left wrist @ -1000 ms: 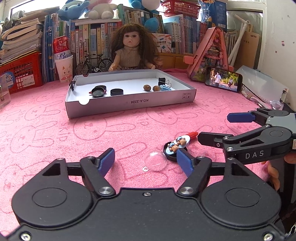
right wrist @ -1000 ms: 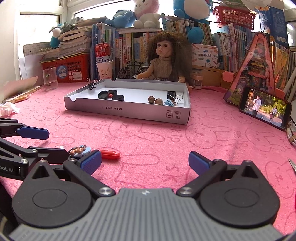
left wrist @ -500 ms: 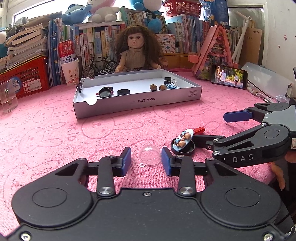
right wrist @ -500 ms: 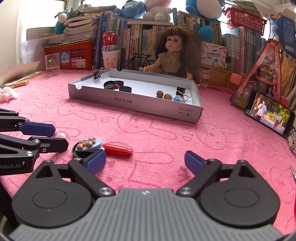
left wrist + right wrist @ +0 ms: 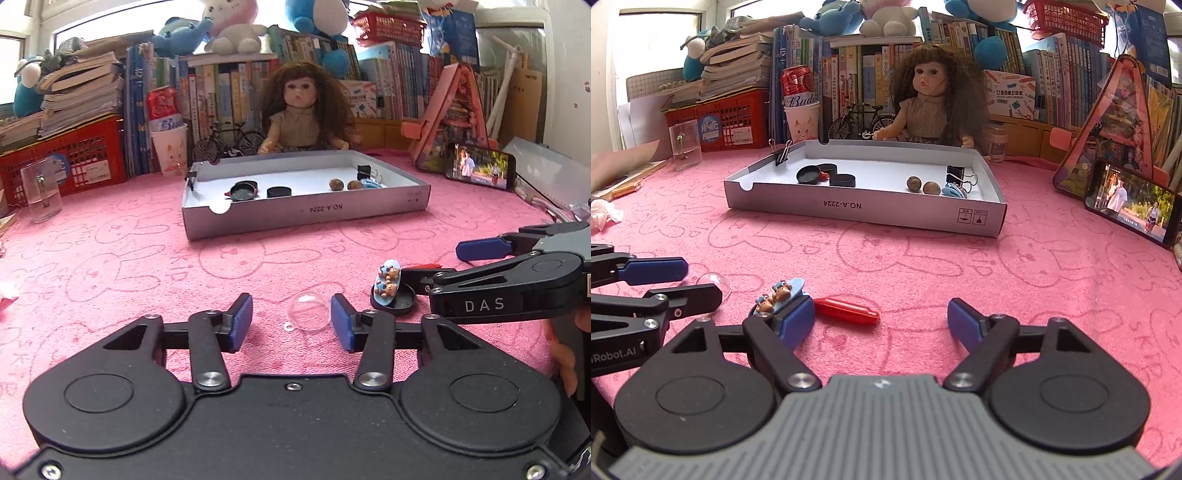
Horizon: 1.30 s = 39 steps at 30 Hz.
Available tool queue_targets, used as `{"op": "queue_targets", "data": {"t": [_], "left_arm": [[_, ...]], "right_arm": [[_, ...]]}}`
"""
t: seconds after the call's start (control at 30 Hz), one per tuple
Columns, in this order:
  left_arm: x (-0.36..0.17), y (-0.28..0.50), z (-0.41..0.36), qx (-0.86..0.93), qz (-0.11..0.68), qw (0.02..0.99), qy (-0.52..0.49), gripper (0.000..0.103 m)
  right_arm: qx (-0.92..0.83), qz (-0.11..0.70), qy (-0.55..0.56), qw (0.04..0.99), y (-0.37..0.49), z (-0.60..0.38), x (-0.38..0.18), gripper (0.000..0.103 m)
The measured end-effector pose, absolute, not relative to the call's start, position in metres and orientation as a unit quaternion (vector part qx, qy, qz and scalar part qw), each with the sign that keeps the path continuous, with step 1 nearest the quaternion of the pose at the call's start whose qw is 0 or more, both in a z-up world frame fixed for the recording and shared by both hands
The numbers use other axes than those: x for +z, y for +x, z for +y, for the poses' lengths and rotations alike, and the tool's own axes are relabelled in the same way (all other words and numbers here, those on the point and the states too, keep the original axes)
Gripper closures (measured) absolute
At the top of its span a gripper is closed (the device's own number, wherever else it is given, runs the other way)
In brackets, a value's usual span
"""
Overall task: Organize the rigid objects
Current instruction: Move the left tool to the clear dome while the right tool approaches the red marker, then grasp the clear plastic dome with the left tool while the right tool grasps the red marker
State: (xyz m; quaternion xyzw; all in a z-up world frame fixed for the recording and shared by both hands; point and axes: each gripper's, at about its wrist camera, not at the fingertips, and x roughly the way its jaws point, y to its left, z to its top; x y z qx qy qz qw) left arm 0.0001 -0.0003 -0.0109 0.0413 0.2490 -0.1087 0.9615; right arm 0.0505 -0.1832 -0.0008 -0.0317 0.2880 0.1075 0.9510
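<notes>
A clear plastic dome (image 5: 308,310) lies on the pink cloth between the blue pads of my left gripper (image 5: 291,323). Its jaws are opening and neither pad presses on the dome. To the right, a blue oval charm with small bears (image 5: 388,282) leans tilted on a black cap (image 5: 395,302). A red capsule-shaped piece (image 5: 846,312) lies between the fingers of my right gripper (image 5: 879,323), whose jaws are closing without touching it. The right gripper's left finger (image 5: 796,321) rests against the bear charm (image 5: 779,293). Further back stands the white cardboard tray (image 5: 306,214).
The tray (image 5: 849,206) holds black caps, two brown nuts, binder clips and a blue piece. Behind it sit a doll (image 5: 299,110), a model bicycle and shelves of books. A phone (image 5: 1134,201) leans at the right, and a clear cup (image 5: 40,192) and a red crate stand at the left.
My left gripper's jaws narrowed around the clear dome, then widened a little. The right gripper's jaws came closer together and its left finger tipped the bear charm up on the black cap.
</notes>
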Motion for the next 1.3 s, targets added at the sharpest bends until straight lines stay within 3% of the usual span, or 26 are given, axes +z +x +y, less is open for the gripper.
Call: {"op": "queue_targets", "data": {"t": [0.23,0.93,1.3], "left_arm": [[-0.016,-0.007,0.002,-0.093,0.248,0.963,0.045,0.057],[-0.015,0.013,0.026,-0.011,0.252,0.967,0.038,0.055],[-0.010,-0.005,0.019,-0.052,0.234,0.970,0.035,0.054]], "right_arm": [[0.087,0.290,-0.012,0.953,0.049,-0.179,0.001,0.026],[0.045,0.294,-0.002,0.955,0.044,-0.189,0.005,0.027],[-0.005,0.286,-0.012,0.958,0.049,-0.210,0.007,0.027]]}}
